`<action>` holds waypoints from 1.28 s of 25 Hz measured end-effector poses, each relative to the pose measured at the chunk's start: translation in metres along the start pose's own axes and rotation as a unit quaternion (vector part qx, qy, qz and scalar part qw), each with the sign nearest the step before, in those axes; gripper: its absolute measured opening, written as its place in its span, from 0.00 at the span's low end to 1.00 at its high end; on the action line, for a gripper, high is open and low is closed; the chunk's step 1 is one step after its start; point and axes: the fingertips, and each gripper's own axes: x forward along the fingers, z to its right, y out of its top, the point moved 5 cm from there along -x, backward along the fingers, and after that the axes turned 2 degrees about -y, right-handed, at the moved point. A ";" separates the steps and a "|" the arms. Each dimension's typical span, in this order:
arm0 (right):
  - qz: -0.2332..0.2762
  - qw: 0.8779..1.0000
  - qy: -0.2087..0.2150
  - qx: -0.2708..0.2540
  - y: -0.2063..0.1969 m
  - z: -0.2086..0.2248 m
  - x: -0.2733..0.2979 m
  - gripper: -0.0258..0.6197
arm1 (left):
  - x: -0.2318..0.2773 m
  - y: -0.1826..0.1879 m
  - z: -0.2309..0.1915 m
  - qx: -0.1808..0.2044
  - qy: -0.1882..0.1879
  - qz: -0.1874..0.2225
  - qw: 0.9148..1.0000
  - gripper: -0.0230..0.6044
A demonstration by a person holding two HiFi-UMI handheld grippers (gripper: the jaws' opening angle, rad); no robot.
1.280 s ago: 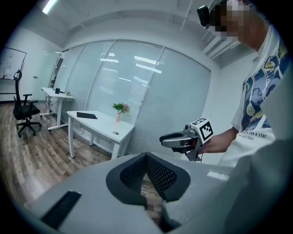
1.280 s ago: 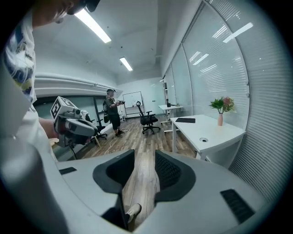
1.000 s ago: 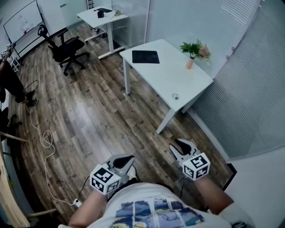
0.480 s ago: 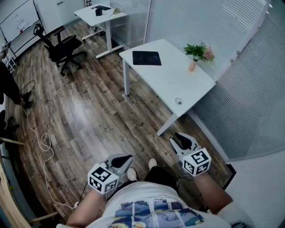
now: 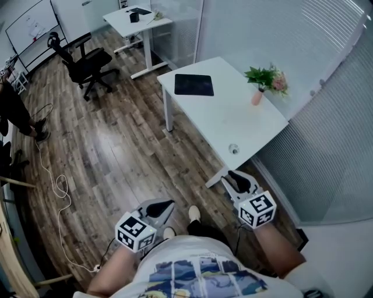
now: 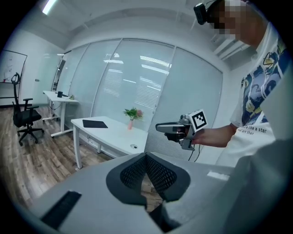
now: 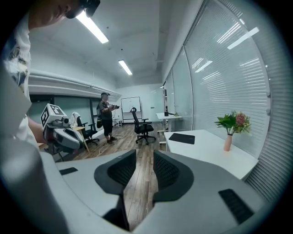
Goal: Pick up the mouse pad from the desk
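Observation:
The black mouse pad [image 5: 193,85] lies flat at the far left end of the white desk [image 5: 233,119]; it also shows in the left gripper view [image 6: 94,124] and the right gripper view [image 7: 181,138]. Both grippers hang in the air well short of the desk, pointing towards it. My left gripper [image 5: 165,205] is over the wood floor, its tips touching [image 6: 146,157], with nothing held. My right gripper [image 5: 233,176] is near the desk's near corner. Its jaws [image 7: 144,160] stand apart and are closing, with only floor showing between them.
A pink vase with flowers [image 5: 259,93] stands on the desk's far right side. A round cable hole [image 5: 233,149] sits near its front edge. An office chair [image 5: 87,61] and a second desk [image 5: 137,17] stand beyond. A white cable [image 5: 58,186] lies on the floor, and a person [image 5: 11,107] stands at left.
The desk and mouse pad have come closer in the head view. Both grippers have travelled forward with the person; the right one now reaches the desk's near corner.

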 end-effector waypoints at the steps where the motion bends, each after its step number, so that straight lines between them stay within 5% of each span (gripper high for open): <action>1: 0.000 1.000 0.002 -0.001 0.005 0.009 0.004 0.23 | 0.008 0.007 -0.002 0.001 0.003 0.001 1.000 0.04; 20: -0.002 0.998 0.058 -0.003 0.014 0.151 0.099 0.23 | 0.127 0.073 -0.042 -0.012 0.047 0.017 0.999 0.04; 32: -0.016 1.000 0.019 -0.002 0.041 0.191 0.193 0.23 | 0.135 0.106 -0.128 -0.005 0.027 0.012 1.000 0.04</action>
